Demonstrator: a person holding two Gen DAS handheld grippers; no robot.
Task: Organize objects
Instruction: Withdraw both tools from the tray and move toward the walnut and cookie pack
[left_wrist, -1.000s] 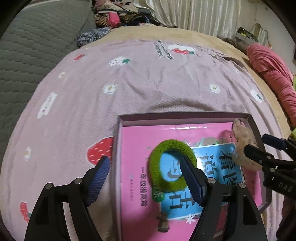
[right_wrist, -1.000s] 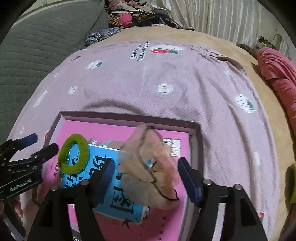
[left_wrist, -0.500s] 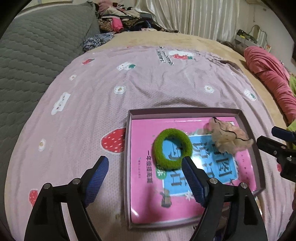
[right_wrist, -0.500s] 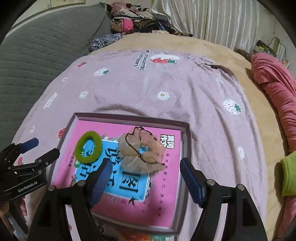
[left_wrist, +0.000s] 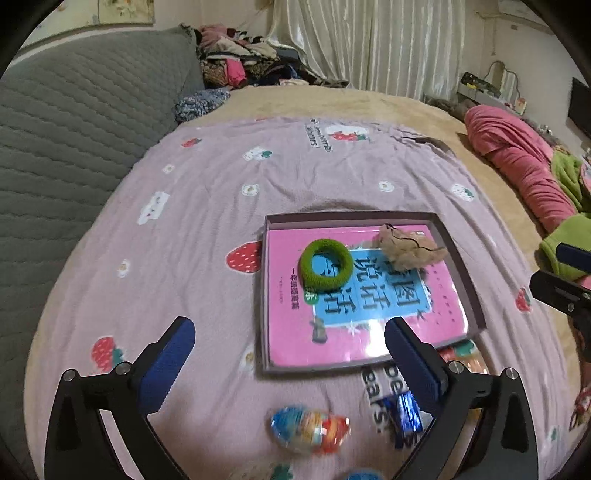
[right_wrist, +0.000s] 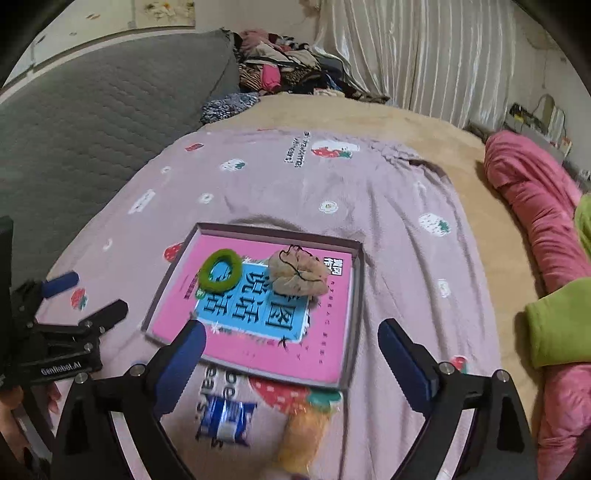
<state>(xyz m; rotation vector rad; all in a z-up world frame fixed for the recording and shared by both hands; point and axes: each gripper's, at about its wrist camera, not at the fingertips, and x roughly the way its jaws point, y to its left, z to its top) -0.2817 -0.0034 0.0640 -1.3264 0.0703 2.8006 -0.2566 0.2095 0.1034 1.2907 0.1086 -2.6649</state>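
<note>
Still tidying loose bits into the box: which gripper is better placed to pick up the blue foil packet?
Probably the left gripper: the blue foil packet lies right beside its right finger. From the right gripper it sits nearer the left finger. Both are empty, jaws opening.

Green hair tie (left_wrist: 325, 268), beige scrunchie (left_wrist: 406, 250), pink-and-blue book (left_wrist: 365, 295), strawberry-print lilac blanket (left_wrist: 221, 206), grey quilted cushion (left_wrist: 74, 122)

One tray (left_wrist: 460, 266) beyond fingers, one pink book (left_wrist: 369, 332) inside, two hair ties on it: green (left_wrist: 325, 266), beige (left_wrist: 408, 249). Two wrapped snacks near fingers: blue (left_wrist: 404, 413), orange (left_wrist: 310, 428).
</note>
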